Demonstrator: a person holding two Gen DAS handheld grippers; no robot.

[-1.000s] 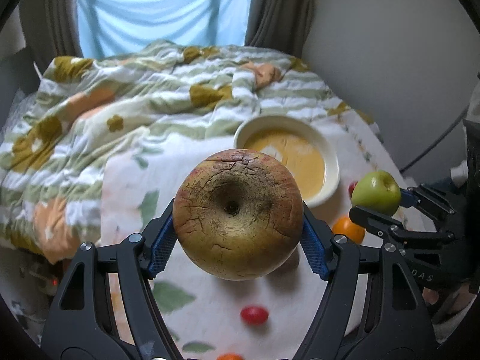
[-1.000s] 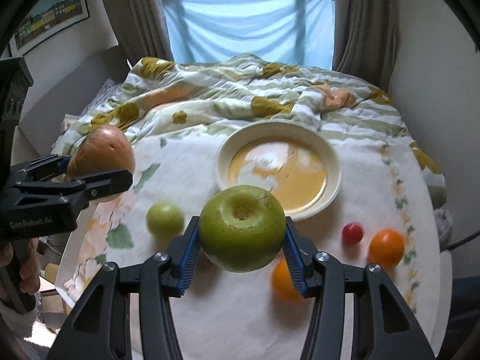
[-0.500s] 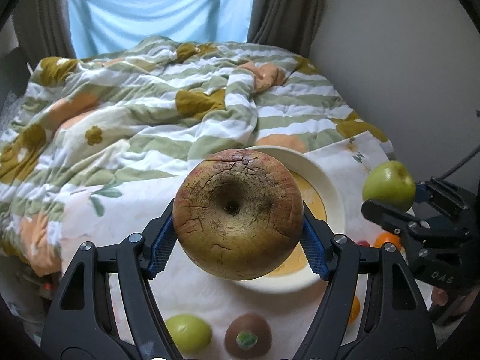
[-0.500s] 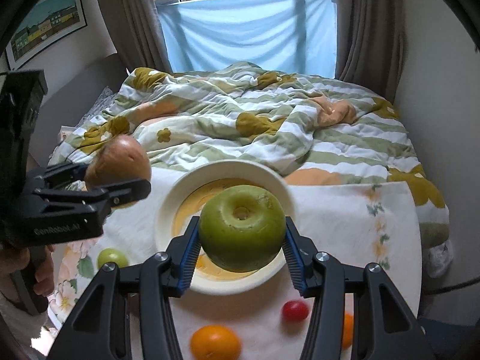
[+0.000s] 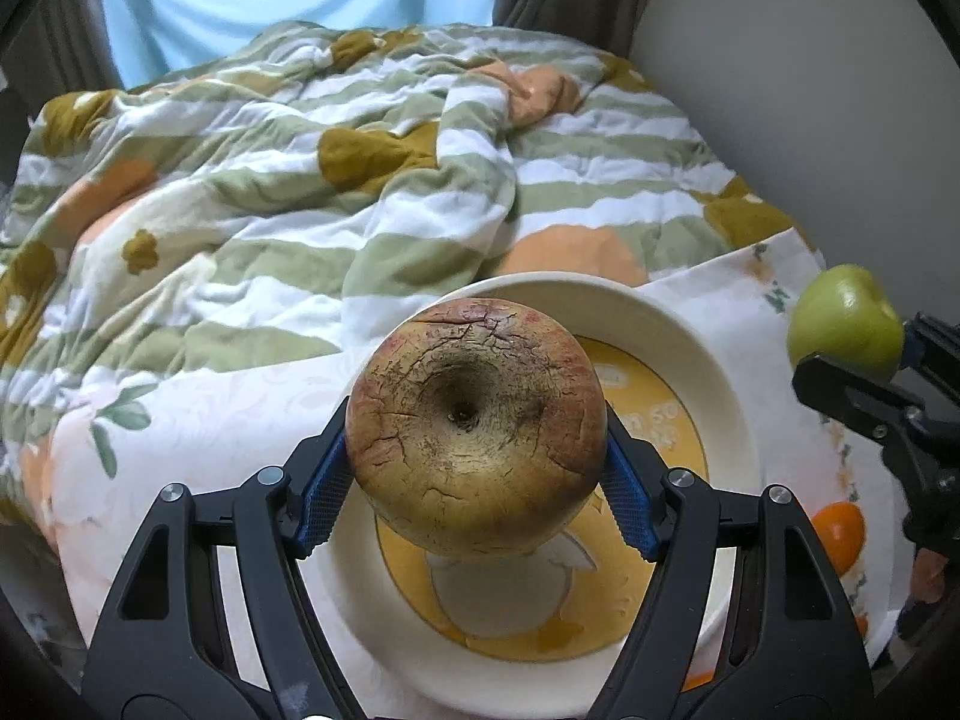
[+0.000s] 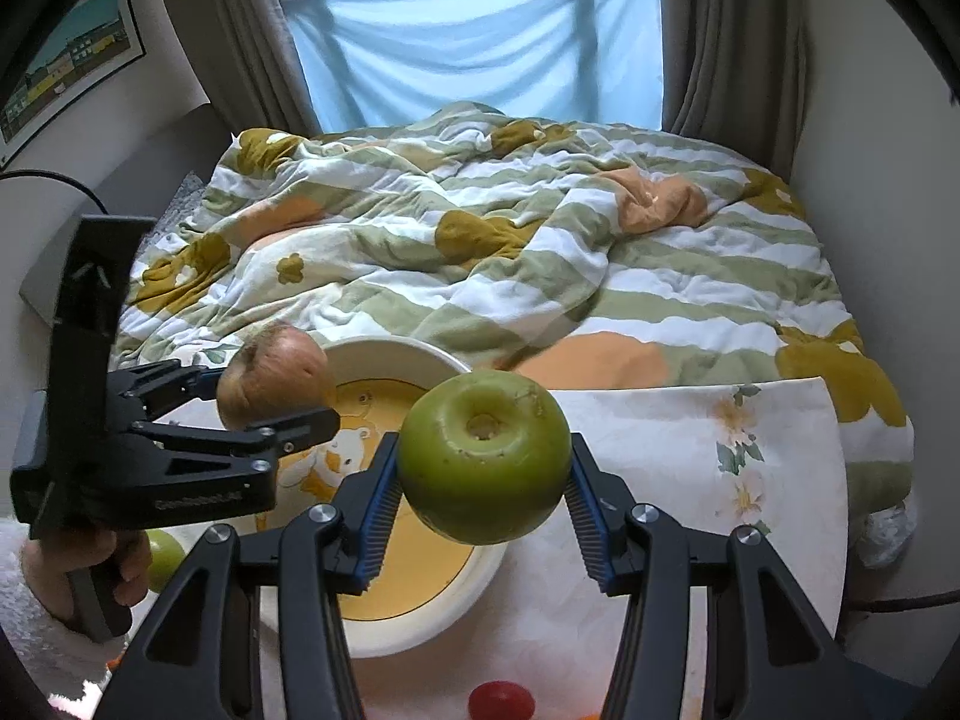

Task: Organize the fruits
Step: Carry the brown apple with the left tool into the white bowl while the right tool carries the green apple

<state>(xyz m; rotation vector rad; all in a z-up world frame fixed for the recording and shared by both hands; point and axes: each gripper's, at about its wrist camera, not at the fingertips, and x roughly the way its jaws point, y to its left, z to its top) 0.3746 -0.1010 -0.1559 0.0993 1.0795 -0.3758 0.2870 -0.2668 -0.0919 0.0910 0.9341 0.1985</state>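
bowl (image 5: 678, 324), cream rim, yellow inside, on a flowered cloth (image 6: 690, 438) over the bed; striped quilt (image 5: 300, 180) bunched just behind it. left tongs (image 5: 474, 468) clamped on a cracked brown apple (image 5: 474, 426), held over the bowl and hiding much of its inside. right tongs (image 6: 483, 480) clamped on a green apple (image 6: 485, 456) at the bowl's right rim. left view only: an orange (image 5: 840, 531) right of the bowl. right view only: red fruit (image 6: 501, 701) in front of the bowl, small green fruit (image 6: 165, 555) to its left, partly behind the hand (image 6: 84, 564).

Rumpled striped quilt (image 6: 492, 252) below curtained window (image 6: 480, 42)
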